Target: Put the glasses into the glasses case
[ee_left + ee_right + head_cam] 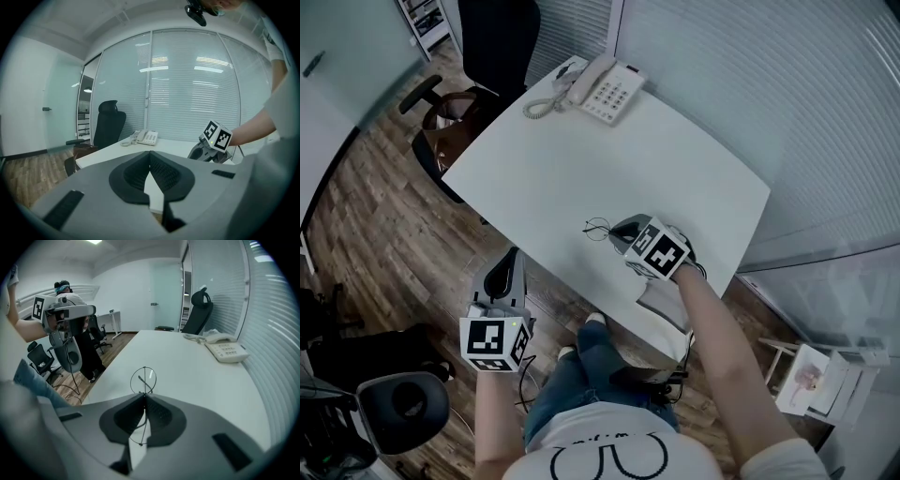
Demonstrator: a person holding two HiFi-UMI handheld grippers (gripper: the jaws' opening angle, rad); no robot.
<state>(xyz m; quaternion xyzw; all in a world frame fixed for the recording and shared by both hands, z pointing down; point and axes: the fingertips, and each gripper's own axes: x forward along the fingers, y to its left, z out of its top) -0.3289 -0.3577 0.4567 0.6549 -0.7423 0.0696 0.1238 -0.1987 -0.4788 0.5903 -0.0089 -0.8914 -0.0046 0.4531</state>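
— Where are the glasses (144, 379)?
— By the near edge of the bench (609, 159), with the thin wire frame pinched in the right claw (144, 396). One round lens pokes past its tips.
— And the left claw (150, 155)?
— Closed on nothing, held off the bench over the wooden floor (384, 234).

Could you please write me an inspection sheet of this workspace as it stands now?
Surface: white table, mostly bare.
Job's things: glasses near the table's front edge, in the right gripper; glasses case not made out.
Clutter: telephone at the far corner.
Grippers: right gripper shut on the glasses' thin frame; left gripper shut, empty, held off the table's edge.
Cables: coiled phone cord beside the telephone.
Surroundings: black office chair, wood floor, blinds on glass walls.
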